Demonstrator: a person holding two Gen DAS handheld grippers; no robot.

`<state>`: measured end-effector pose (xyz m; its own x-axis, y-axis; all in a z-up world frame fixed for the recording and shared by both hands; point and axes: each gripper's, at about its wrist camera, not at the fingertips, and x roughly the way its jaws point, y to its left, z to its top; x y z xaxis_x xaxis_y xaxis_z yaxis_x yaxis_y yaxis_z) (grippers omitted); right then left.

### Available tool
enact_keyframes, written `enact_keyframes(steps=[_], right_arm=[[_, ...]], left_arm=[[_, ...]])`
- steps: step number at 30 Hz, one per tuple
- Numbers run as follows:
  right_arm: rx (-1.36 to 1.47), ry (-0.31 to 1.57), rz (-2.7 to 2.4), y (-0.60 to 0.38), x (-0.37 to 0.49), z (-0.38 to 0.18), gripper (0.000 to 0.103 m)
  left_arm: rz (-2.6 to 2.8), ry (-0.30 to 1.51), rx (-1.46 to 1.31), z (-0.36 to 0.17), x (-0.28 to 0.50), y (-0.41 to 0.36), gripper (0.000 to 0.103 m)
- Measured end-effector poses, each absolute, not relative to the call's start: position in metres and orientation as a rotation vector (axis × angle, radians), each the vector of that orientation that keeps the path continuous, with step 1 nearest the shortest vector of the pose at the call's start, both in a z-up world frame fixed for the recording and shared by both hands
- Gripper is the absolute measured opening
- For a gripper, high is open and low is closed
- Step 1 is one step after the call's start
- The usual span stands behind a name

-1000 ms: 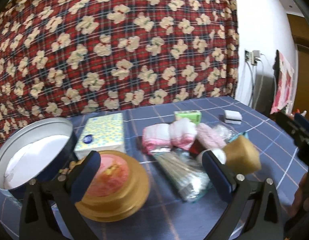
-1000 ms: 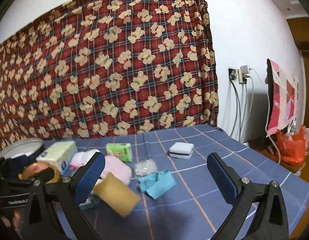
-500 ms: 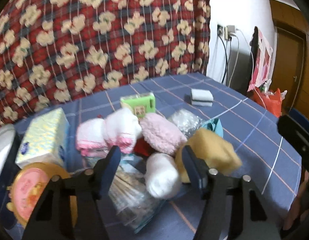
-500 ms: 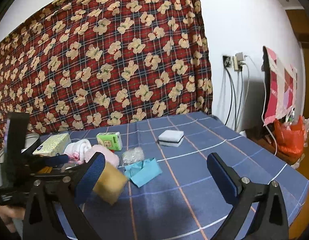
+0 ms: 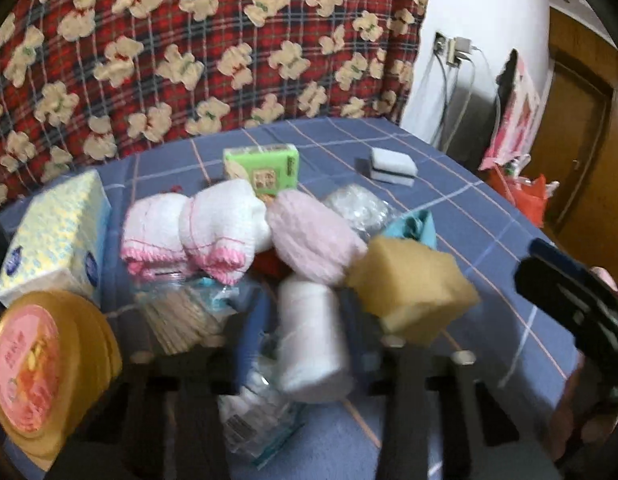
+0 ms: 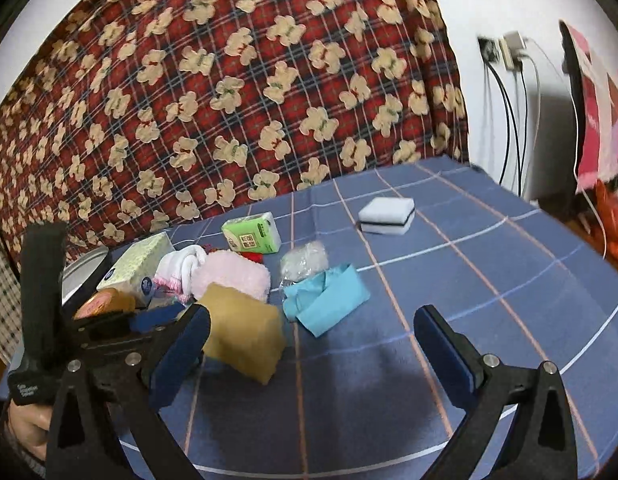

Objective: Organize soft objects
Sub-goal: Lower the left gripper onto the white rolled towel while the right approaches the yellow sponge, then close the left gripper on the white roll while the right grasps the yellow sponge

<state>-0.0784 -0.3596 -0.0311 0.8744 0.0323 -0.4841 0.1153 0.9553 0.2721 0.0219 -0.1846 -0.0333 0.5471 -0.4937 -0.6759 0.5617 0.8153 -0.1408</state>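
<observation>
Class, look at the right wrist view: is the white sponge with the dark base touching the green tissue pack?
No. The white sponge lies apart from the green tissue pack, with bare blue tablecloth between them.

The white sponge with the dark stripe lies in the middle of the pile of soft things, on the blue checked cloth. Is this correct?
Not quite. The white sponge does lie on the blue checked cloth, but alone, clearly apart from the pile and farther back toward the wall. The right wrist view shows this.
</observation>
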Motion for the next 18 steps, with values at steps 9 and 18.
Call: enact_keyframes(steps=[9, 18], right_arm=[[0.296, 0.534, 0.033, -0.354, -0.077, -0.029, 0.103], [0.309, 0.615, 0.091, -0.328, -0.054, -0.038, 0.103]], left_arm=[[-0.667, 0.758, 0.079, -0.028, 0.006, -0.172, 0.025], [-0.627, 0.615, 0.028, 0.005, -0.016, -0.127, 0.017]])
